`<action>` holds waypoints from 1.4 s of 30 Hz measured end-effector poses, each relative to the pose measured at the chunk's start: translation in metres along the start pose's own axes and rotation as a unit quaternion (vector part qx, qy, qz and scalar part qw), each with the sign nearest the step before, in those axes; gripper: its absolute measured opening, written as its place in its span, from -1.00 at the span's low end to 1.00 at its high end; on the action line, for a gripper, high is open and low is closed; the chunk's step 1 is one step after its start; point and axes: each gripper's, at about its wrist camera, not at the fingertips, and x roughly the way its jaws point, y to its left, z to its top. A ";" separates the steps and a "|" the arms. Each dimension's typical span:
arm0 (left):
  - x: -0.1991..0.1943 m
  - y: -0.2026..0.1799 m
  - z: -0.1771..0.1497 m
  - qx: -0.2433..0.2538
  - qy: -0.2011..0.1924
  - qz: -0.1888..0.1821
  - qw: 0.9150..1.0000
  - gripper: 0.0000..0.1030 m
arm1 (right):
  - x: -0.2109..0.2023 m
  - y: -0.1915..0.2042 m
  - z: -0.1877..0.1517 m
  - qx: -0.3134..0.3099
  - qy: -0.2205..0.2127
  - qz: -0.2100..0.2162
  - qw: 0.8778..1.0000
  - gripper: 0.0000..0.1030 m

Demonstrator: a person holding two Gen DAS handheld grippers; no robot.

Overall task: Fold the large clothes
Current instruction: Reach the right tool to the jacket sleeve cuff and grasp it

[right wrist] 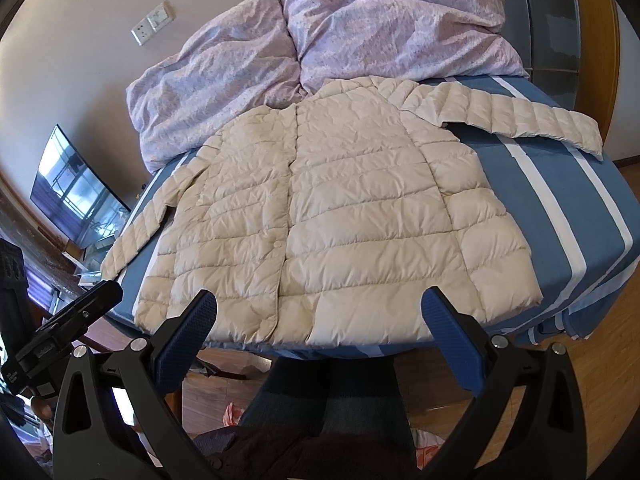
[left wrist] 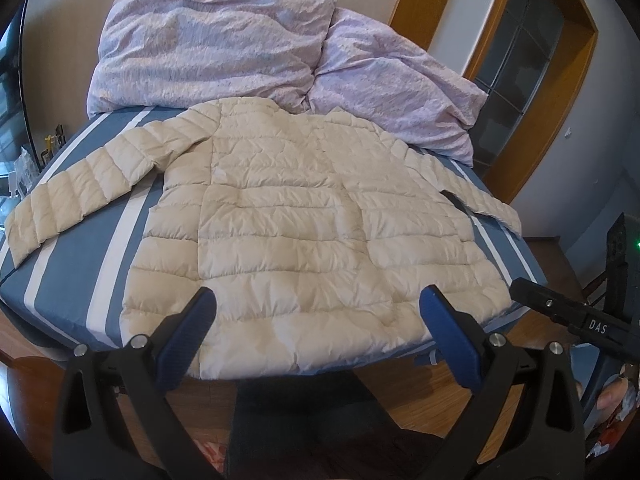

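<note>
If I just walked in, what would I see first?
A big cream puffy jacket spread flat on the blue-and-white striped bed, sleeves stretched out to both sides. Behind it, by the wall, sits a rumpled lilac quilt. The left gripper and right gripper are open at the bed's near edge.

Left tool point(left wrist: 318, 300) and right tool point(right wrist: 318, 300) hover side by side, fingers spread, empty.
</note>
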 end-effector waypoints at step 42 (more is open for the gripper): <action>0.228 0.077 0.098 0.039 0.053 0.203 0.977 0.96 | 0.091 -0.348 0.198 0.237 -0.062 -0.368 0.897 0.97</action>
